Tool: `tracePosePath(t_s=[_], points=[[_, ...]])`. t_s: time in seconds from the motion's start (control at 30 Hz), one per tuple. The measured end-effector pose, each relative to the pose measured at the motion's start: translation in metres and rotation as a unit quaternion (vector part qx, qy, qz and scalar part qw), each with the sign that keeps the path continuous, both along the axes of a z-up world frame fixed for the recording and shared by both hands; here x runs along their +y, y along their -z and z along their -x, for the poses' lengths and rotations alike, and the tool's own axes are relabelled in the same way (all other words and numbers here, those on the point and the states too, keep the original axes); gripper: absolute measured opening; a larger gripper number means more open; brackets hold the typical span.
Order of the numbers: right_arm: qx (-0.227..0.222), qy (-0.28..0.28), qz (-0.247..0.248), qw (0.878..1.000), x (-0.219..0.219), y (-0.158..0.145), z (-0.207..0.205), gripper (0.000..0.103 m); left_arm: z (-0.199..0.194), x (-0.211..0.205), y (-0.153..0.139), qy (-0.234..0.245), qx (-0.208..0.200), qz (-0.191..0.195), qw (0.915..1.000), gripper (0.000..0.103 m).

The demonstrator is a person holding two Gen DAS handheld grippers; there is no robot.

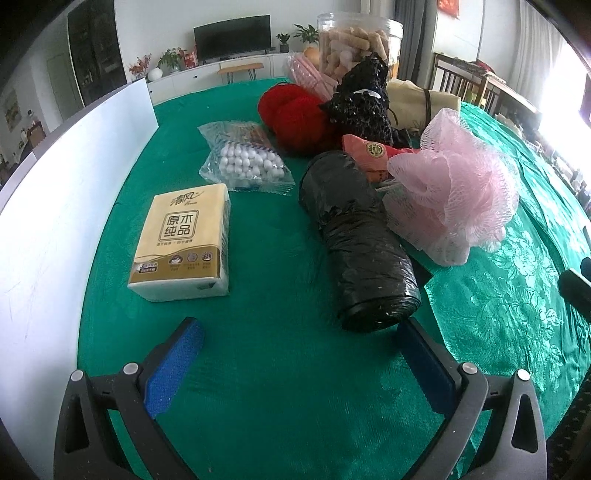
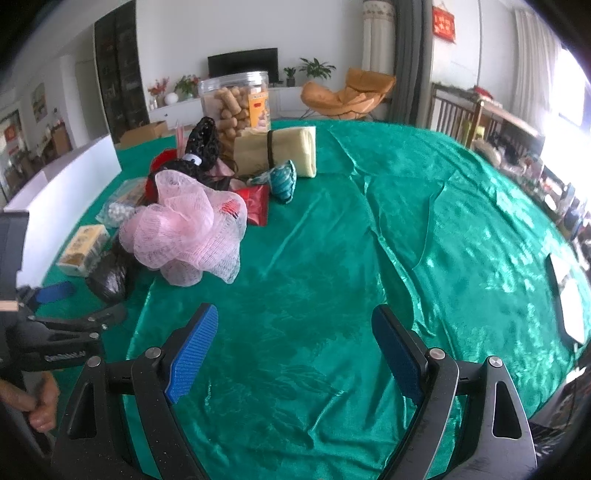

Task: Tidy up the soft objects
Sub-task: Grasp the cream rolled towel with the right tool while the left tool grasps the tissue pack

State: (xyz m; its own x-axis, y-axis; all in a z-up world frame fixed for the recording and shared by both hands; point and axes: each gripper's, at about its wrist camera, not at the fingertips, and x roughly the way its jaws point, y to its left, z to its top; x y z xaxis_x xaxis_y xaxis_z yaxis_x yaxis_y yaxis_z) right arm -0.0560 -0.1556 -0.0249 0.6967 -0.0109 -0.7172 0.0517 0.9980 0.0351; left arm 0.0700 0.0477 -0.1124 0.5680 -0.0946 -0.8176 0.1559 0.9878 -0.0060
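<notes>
Both grippers gape wide, nothing held. Left gripper [image 1: 301,345] sits low centre, its right pad just beside the black bag roll [image 1: 360,243], possibly touching. Pink mesh pouf [image 1: 452,184] is right of the roll, tissue pack [image 1: 183,240] centre-left. Right gripper [image 2: 295,341] hovers over bare green cloth [image 2: 424,221].

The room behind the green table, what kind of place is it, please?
Most likely a home living room. A television stands on a low white cabinet with potted plants, and an orange lounge chair sits by the curtain. The table carries household items such as a pink bath pouf.
</notes>
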Motion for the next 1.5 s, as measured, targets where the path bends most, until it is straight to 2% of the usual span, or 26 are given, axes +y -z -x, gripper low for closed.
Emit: tracePosePath(t_s=[0.1,0.23,0.33,0.4,0.43,0.47,0.57,0.6,0.67,0.7,0.73,0.77,0.8,0.93,1.0,1.03,1.07,1.13,1.2,1.27,1.33,1.43,1.5], points=[[-0.007,-0.013,-0.045,0.999,-0.018,-0.007,-0.011,0.087,0.001,0.000,0.000,-0.002,-0.003,0.000,1.0000,0.103],[-0.009,-0.071,0.012,0.997,-0.033,-0.026,-0.064,0.087,0.002,0.000,0.000,-0.003,-0.005,0.001,1.0000,0.103],[0.006,-0.106,0.039,0.994,-0.041,-0.044,-0.123,0.087,0.003,-0.001,-0.001,-0.004,-0.005,0.001,1.0000,0.103],[0.028,-0.144,0.070,0.987,-0.034,-0.052,-0.165,0.087,0.003,-0.001,-0.001,-0.004,-0.005,0.001,1.0000,0.103],[0.040,-0.169,0.094,0.980,-0.027,-0.054,-0.185,0.087,0.003,-0.001,-0.001,-0.004,-0.005,0.001,1.0000,0.103],[0.061,-0.208,0.133,0.967,-0.013,-0.051,-0.208,0.087,0.003,-0.001,-0.001,-0.004,-0.005,0.001,1.0000,0.103],[0.092,-0.283,0.228,0.927,0.017,-0.032,-0.240,0.087,0.003,-0.001,-0.001,-0.004,-0.006,0.001,1.0000,0.103],[0.098,-0.299,0.245,0.917,0.025,-0.026,-0.246,0.087,0.003,-0.001,-0.001,-0.004,-0.006,0.001,1.0000,0.103],[0.123,-0.320,0.239,0.909,0.034,-0.013,-0.259,0.086,0.002,-0.001,-0.001,-0.004,-0.006,0.001,1.0000,0.103],[0.142,-0.325,0.217,0.909,0.036,-0.008,-0.265,0.084,0.002,-0.001,-0.001,-0.004,-0.006,0.001,1.0000,0.103],[0.163,-0.324,0.193,0.912,0.037,-0.003,-0.269,0.075,0.002,-0.001,-0.001,-0.004,-0.006,0.001,1.0000,0.103],[0.176,-0.314,0.177,0.916,0.036,-0.001,-0.271,0.056,0.002,-0.001,-0.001,-0.004,-0.006,0.001,1.0000,0.103],[0.181,-0.307,0.166,0.920,0.034,-0.001,-0.270,0.020,0.002,-0.001,-0.001,-0.003,-0.006,0.001,1.0000,0.103],[0.204,-0.244,0.086,0.944,0.000,-0.014,-0.260,0.019,0.002,-0.001,-0.001,-0.003,-0.006,0.001,1.0000,0.103],[0.220,-0.186,-0.012,0.958,-0.038,-0.023,-0.250,0.019,0.002,-0.001,-0.001,-0.004,-0.006,0.001,1.0000,0.103],[0.226,-0.158,-0.064,0.959,-0.059,-0.022,-0.241,0.019,0.002,-0.001,-0.001,-0.004,-0.006,0.001,1.0000,0.103],[0.238,-0.120,-0.134,0.954,-0.085,-0.020,-0.229,0.019,0.002,-0.001,-0.001,-0.004,-0.006,0.001,1.0000,0.103],[0.251,-0.077,-0.200,0.944,-0.116,-0.009,-0.209,0.020,0.002,-0.001,-0.001,-0.003,-0.006,0.001,1.0000,0.103],[0.263,-0.039,-0.208,0.941,-0.138,0.009,-0.186,0.023,0.002,-0.001,-0.001,-0.002,-0.006,0.001,1.0000,0.103],[0.248,-0.017,-0.189,0.950,-0.150,0.019,-0.168,0.041,0.001,-0.001,-0.002,0.001,-0.004,0.002,1.0000,0.103],[0.220,0.008,-0.181,0.958,-0.160,0.019,-0.150,0.077,0.003,0.001,-0.003,0.004,0.000,0.006,1.0000,0.103],[0.182,0.020,-0.150,0.972,-0.165,0.006,-0.144,0.078,0.015,0.018,-0.008,-0.010,0.005,0.045,0.9989,0.103],[0.159,-0.010,-0.110,0.981,-0.149,-0.005,-0.139,0.079,0.026,0.035,-0.015,-0.024,0.000,0.075,0.9969,0.103]])
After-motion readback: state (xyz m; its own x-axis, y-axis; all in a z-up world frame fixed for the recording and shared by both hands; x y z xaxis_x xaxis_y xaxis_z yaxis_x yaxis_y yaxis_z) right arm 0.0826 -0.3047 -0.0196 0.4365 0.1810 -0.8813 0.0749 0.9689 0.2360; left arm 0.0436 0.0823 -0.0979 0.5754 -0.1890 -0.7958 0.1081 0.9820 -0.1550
